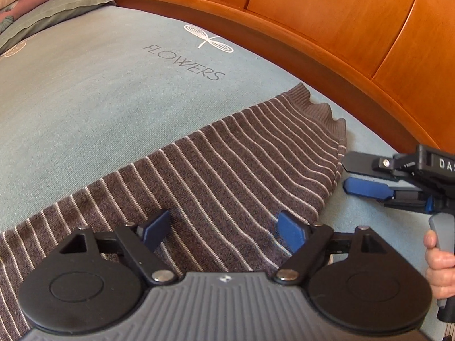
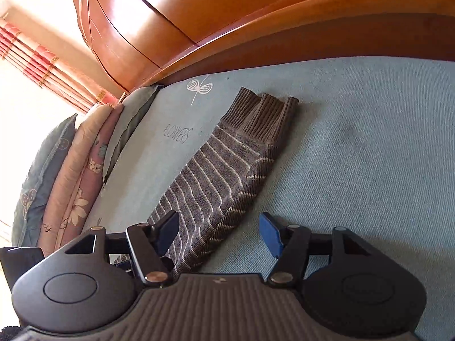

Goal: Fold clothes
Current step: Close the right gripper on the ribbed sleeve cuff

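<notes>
A brown sweater (image 1: 227,153) with thin pale stripes lies flat on the blue-green bed sheet (image 1: 99,99); its ribbed hem (image 1: 312,105) is at the far end. My left gripper (image 1: 224,227) hovers over the sweater's body, open, with only flat fabric below the blue pads. My right gripper (image 1: 345,174) comes in from the right, just beside the sweater's right edge, with a gap between its fingers. In the right wrist view the right gripper (image 2: 219,224) stands open over the sweater's (image 2: 216,176) folded side edge, pads clear of the fabric.
An orange wooden bed frame (image 1: 312,28) curves along the far side of the sheet. Stacked pillows (image 2: 79,164) lie at the bed's end, with a striped curtain (image 2: 34,62) behind. A person's hand (image 1: 438,261) holds the right gripper's handle.
</notes>
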A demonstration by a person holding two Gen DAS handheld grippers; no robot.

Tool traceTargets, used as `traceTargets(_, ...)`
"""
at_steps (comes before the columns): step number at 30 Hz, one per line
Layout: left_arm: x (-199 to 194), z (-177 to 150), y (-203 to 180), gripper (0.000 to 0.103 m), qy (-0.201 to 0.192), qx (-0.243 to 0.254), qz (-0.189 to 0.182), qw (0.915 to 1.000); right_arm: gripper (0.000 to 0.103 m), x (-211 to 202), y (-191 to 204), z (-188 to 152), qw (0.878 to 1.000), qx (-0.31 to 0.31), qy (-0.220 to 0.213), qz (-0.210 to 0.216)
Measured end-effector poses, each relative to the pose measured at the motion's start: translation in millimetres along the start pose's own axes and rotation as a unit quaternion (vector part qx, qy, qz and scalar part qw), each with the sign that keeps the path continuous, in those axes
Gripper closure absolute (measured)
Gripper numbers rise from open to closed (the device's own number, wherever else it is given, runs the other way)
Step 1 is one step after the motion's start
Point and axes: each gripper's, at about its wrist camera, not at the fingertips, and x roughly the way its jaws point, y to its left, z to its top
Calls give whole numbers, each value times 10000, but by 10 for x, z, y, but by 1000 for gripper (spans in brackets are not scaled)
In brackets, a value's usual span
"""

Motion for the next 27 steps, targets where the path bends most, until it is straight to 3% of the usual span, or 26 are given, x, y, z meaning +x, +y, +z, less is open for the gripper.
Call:
traceTargets(6,-13,-12,32,17,-31,-66,-120,9999,25,219,52,213,9999,-79,58,-51)
traceTargets(12,-11,15,113,14,-47,-386,-313,9988,23,256,-123,113,9916,567,702,924)
traceTargets(17,-7,42,184,12,-39,-614,-470,9970,18,265,-3,-54,9918,403,647,1024)
traceTargets(21,-12,52,208,12,-38,-729,-508,9960,17,350,59,-20,9905,628,548,1097)
traceTargets(24,-2,56,163,12,-45,-618,-400,9973,18,260,-35,15,9701,1261,548,2000)
traceTargets(27,13,58,111,12,-81,-438,-269,9986,18,-3,-105,80,9488,1550,205,2743)
